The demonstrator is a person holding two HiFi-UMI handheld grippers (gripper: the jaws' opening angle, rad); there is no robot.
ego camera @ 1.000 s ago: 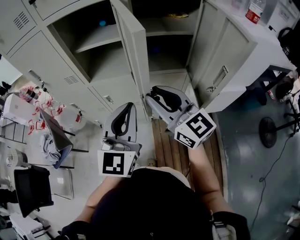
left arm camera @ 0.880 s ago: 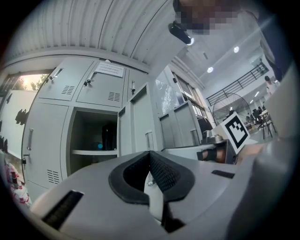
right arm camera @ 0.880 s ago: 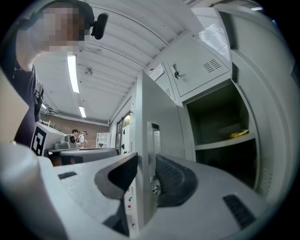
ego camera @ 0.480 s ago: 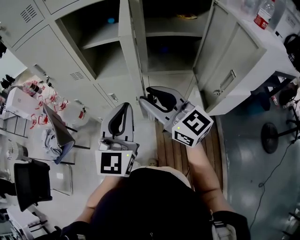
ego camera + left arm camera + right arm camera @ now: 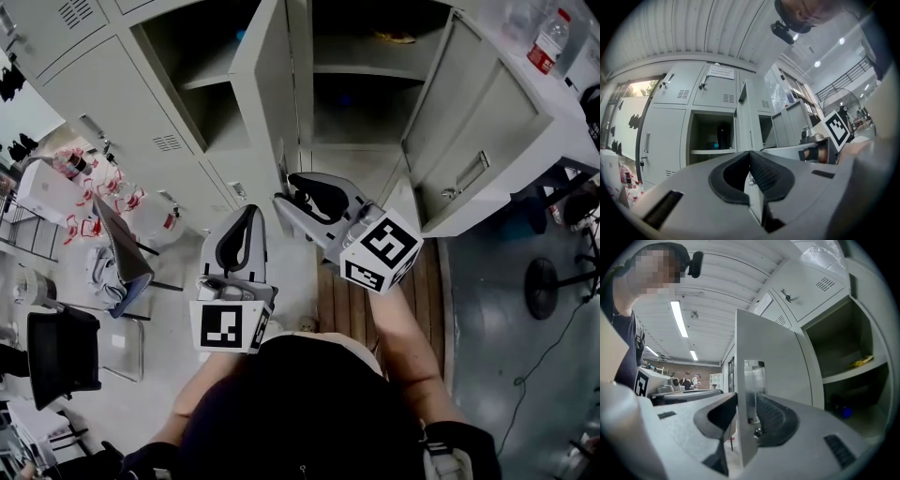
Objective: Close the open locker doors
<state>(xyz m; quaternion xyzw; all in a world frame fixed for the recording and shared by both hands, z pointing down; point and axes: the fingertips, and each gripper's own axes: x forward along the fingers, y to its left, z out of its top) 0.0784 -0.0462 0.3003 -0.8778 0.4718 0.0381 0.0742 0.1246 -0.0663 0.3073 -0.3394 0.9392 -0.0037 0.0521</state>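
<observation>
Grey lockers fill the top of the head view. The middle locker door [image 5: 272, 84] stands open, edge toward me, between two open compartments [image 5: 197, 75]. My right gripper [image 5: 286, 190] is at that door's lower edge. In the right gripper view the door [image 5: 773, 357] and its metal latch plate [image 5: 753, 380] sit between the jaws of the right gripper [image 5: 746, 401]. The jaws have just been opening and are not pressing on the door. A second door [image 5: 478, 131] hangs open at the right. My left gripper [image 5: 250, 214] is shut and empty, below and left of the middle door; its pads [image 5: 761, 171] meet.
A water bottle [image 5: 548, 42] stands on the surface at the top right. Wooden slats [image 5: 347, 300] lie on the floor below the lockers. A chair [image 5: 117, 262] and several red-capped bottles [image 5: 89, 192] crowd the left. A chair base [image 5: 544, 277] stands at the right.
The right gripper has shifted left at the middle door's edge and its jaws have spread wider. The door's edge now sits further left. The left gripper moved only a little.
</observation>
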